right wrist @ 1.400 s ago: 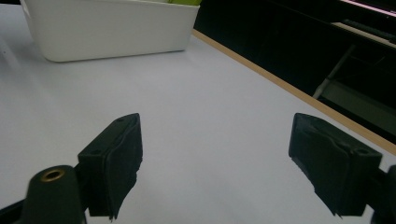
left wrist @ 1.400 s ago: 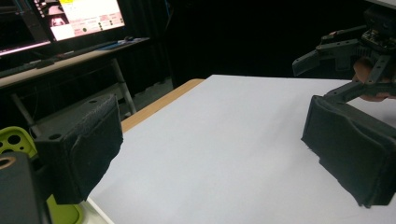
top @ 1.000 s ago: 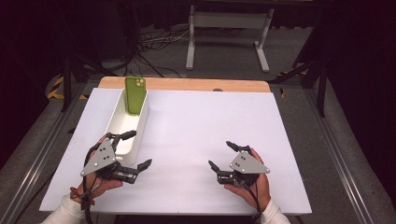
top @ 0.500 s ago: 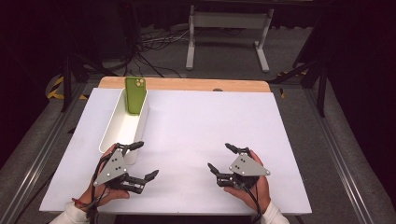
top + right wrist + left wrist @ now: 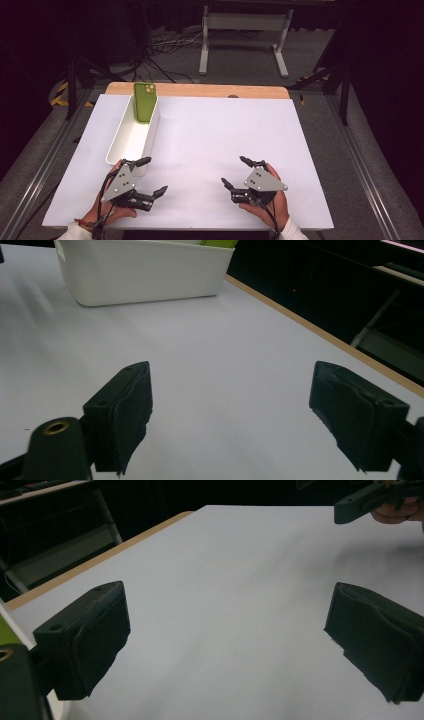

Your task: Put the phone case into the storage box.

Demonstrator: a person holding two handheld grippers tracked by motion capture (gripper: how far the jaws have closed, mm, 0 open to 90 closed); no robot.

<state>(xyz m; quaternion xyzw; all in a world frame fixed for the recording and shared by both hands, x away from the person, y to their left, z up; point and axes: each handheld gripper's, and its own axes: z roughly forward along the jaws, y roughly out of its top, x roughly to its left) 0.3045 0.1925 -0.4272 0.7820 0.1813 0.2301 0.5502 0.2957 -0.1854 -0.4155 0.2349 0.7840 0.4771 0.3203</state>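
Dark room all around, with a big white table in the middle and a wooden strip along its far edge. On the left part of the table, a long white bin, with a green phone standing up inside at its far end, leaning on the far wall. Just in front of the bin's near end, the left gripper in a hand, jaws spread wide, nothing between them, one jaw tip close to the bin's corner. Bare white table between those jaws in the left gripper view. Over to the right, well apart, the right gripper in the other hand, near the table's front edge, jaws spread wide too, holding nothing. In the right gripper view, the bin farther off across the table
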